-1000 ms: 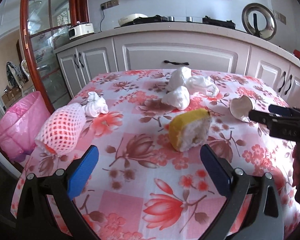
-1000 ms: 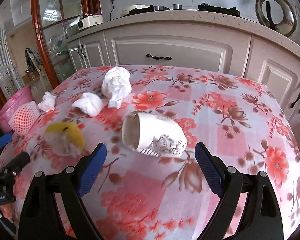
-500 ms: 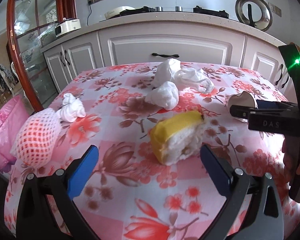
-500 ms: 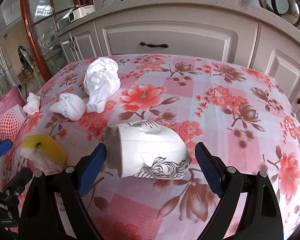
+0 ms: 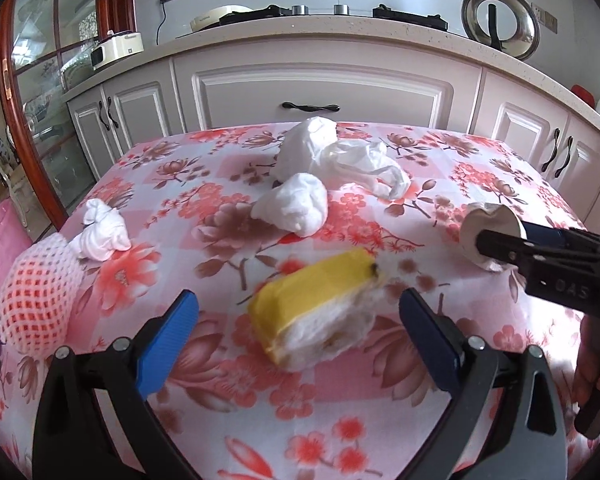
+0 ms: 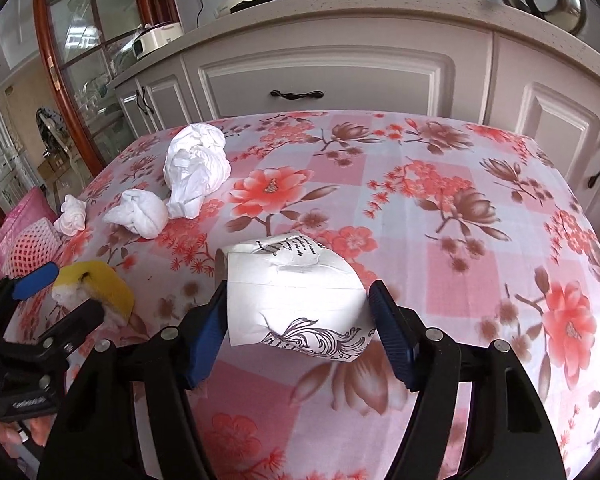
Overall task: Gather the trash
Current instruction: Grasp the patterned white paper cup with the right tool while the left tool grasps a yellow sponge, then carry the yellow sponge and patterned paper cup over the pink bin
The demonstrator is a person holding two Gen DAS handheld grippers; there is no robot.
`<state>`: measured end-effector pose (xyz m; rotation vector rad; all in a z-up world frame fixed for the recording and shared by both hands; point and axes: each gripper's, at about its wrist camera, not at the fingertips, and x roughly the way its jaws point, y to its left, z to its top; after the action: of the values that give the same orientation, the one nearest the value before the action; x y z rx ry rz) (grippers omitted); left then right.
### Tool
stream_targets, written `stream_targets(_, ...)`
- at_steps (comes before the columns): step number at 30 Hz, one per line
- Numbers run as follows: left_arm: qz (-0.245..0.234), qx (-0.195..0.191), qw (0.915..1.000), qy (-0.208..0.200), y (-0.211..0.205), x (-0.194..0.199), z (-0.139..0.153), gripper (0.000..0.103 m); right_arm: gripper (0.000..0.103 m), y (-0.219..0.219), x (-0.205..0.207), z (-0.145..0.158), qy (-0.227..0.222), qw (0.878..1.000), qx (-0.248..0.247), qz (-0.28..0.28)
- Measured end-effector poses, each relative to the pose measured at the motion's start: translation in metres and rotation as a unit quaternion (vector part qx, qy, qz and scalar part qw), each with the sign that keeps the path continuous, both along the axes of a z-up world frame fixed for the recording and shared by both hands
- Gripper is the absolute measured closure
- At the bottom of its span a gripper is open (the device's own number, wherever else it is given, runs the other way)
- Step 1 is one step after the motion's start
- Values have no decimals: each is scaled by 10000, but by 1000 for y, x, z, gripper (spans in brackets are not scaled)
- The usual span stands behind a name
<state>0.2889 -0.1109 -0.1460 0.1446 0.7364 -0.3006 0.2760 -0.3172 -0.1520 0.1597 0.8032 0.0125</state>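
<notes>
A yellow fruit peel piece (image 5: 320, 312) lies on the floral table, between the open jaws of my left gripper (image 5: 300, 336), untouched. It also shows in the right wrist view (image 6: 94, 288). A crushed white paper cup (image 6: 296, 300) with black print lies on its side between the pads of my right gripper (image 6: 296, 320), which have closed in to its sides. The cup's end shows in the left wrist view (image 5: 488, 236). Crumpled white tissues (image 5: 296, 208) and a white plastic bag (image 5: 356, 164) lie farther back.
A pink foam fruit net (image 5: 36, 292) lies at the table's left edge, with a small tissue wad (image 5: 102, 232) beside it. A pink bin bag (image 6: 20, 216) hangs left of the table. White kitchen cabinets (image 5: 324, 92) stand behind the table.
Both grippers moved forward and lower. The left gripper's jaws now flank the yellow peel. The right gripper's jaws narrowed onto the paper cup.
</notes>
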Motion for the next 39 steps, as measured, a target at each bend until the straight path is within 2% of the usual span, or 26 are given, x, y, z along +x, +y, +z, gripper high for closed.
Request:
stream_targets(5, -140, 53, 9998, 88, -13, 4, -5, 24, 37, -2, -9, 3, -41, 10000, 19, -49)
stream_targets(9, -255, 69, 9996, 110, -18, 1, -6, 42, 37, -1, -14, 5, -54, 10000, 9, -32)
stream_targets(20, -302, -115, 9995, 66, -4, -20, 2, 47, 37, 12, -28, 6, -67, 9999, -34, 82)
stream_targets(32, 298, -161, 9994, -97, 58, -60, 10, 47, 37, 65, -45, 13, -90, 9975, -107, 693)
stream_targets(39, 717, -346, 9968, -51, 103, -77, 10, 47, 37, 104, -48, 13, -22, 9933, -170, 1139)
